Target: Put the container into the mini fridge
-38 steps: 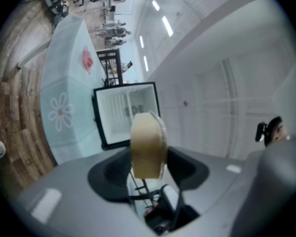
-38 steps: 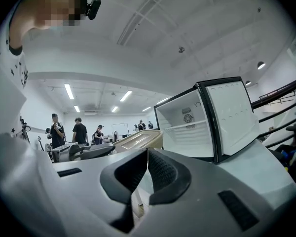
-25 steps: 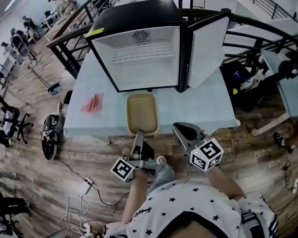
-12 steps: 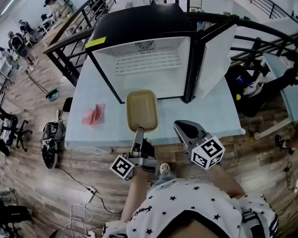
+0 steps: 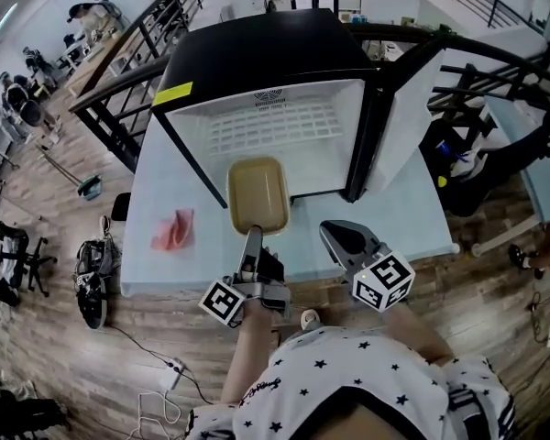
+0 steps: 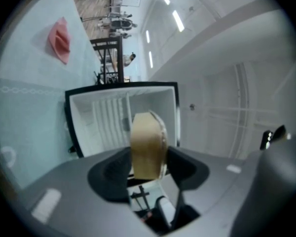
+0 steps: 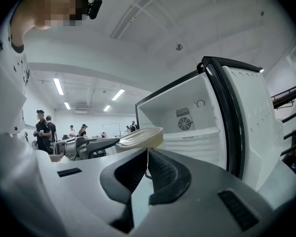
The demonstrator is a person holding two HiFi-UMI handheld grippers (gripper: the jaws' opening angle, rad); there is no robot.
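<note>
- A pink cloth (image 5: 173, 230) lies on the pale blue table (image 5: 165, 168), well to the left and clear of the route.
- The left gripper (image 5: 251, 236) is clamped on the near short rim of the container (image 5: 258, 193), a shallow tan tray. The tray sticks out flat ahead of the jaws, with its far end at the mouth of the mini fridge (image 5: 257, 53).
- The tray looks like thin, light, fairly stiff plastic, and it appears empty, so weight is probably no trouble. Held by one end only, it could sag or swing, and the smooth rim could slip in the pads.
- The best hold is likely the middle of that short rim, gripped deep, so the tray stays level and does not twist.
- The fridge stands open with a white slatted shelf (image 5: 273, 125) inside. The tray seems low enough to slide in beneath or onto it, but the clearance is hard to judge.
- The right gripper (image 5: 334, 234) hangs over the table edge, jaws together and holding nothing, free to steady the tray's side.
- The door (image 5: 399, 108) is swung wide to the right.
</note>
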